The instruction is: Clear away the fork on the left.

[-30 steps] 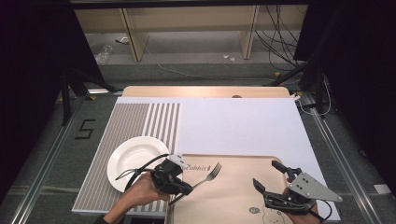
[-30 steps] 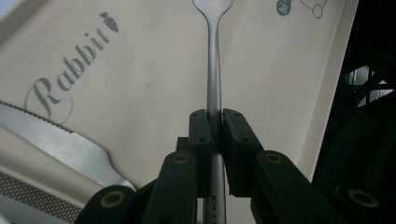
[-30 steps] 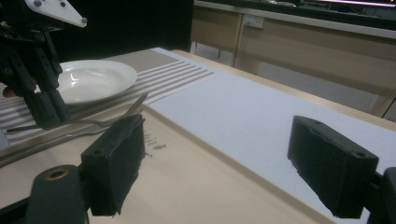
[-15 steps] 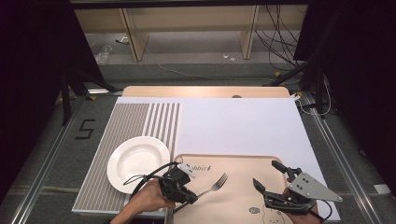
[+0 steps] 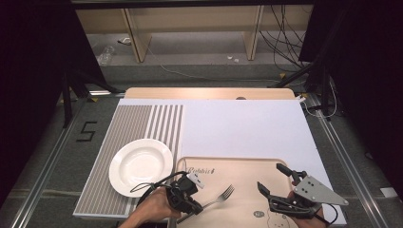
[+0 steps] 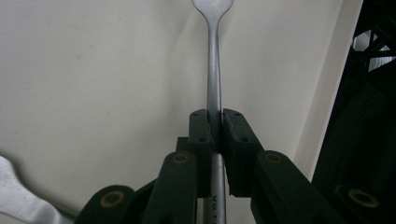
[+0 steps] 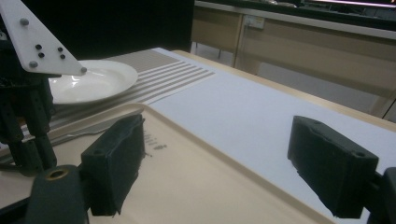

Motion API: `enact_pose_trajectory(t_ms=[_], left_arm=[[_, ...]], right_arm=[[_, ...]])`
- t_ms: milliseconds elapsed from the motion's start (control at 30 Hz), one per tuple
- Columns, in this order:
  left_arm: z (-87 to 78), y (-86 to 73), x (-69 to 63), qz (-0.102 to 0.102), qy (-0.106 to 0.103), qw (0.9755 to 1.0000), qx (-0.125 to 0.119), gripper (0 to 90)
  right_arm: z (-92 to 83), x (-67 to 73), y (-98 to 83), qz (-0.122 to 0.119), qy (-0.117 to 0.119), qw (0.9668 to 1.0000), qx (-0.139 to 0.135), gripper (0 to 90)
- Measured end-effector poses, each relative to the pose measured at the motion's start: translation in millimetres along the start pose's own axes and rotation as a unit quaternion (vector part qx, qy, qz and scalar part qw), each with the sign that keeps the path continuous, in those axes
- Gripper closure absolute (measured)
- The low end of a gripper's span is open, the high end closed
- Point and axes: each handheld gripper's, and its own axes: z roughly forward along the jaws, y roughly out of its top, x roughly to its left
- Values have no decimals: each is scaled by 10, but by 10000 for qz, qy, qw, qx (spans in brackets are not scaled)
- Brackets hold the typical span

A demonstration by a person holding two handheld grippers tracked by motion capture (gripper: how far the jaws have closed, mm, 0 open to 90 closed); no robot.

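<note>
Steel fork (image 6: 214,74) level in left claw (image 6: 214,126), low over tray (image 5: 242,166)

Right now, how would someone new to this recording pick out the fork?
Find the beige tray at the table's near edge, right of the white plate. Over its left part, the left gripper clamps the fork, the only metal utensil there.

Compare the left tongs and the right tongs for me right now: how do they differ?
The left tongs are shut on the fork; the right tongs stand wide open with nothing between them. In the high view the left tongs sit at the tray's left edge, the right tongs near its right side. Both are hand-held over the tray.
</note>
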Motion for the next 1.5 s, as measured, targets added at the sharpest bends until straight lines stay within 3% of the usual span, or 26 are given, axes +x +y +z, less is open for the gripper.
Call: enact_pose_trajectory(t_ms=[400, 600, 633, 667, 700, 733, 833, 967, 1133, 1233, 1400, 1500], left_arm=[[124, -13, -38, 95, 69, 9996, 256, 820], [138, -7, -26, -29, -12, 9997, 257, 804], [137, -1, -25, -104, -97, 9997, 205, 745], [129, 10, -26, -139, -67, 9997, 185, 579], [122, 23, -32, -151, 12, 9997, 180, 504], [114, 34, -37, -141, 93, 9998, 141, 504], [46, 63, -56, -166, 259, 9995, -82, 381], [-19, 83, -92, -86, 263, 9993, -257, 313], [-29, 102, -134, -10, 247, 9987, -453, 301], [-51, 111, -146, 83, 374, 9973, -631, 315], [-65, 112, -170, 235, 322, 9964, -747, 423], [-37, 119, -197, 297, 344, 9965, -697, 499]], right_arm=[[-1, 2, 1, -9, 12, 10000, 13, 196], [0, 4, 1, -29, 17, 10000, 22, 196], [1, 4, 0, -38, 16, 10000, 26, 196], [3, 5, 1, -48, 20, 10000, 24, 196], [2, 6, 1, -47, 21, 10000, 24, 196], [2, 6, 1, -47, 21, 10000, 24, 196], [1, 6, 1, -48, 21, 10000, 28, 196], [5, 0, 1, -80, 23, 10000, 17, 196], [7, 8, 1, -77, 30, 10000, 14, 196], [6, 6, 1, -70, 38, 10000, 33, 198], [5, 6, 0, -32, 65, 10000, 47, 209], [6, 6, 0, -33, 72, 10000, 46, 212]])
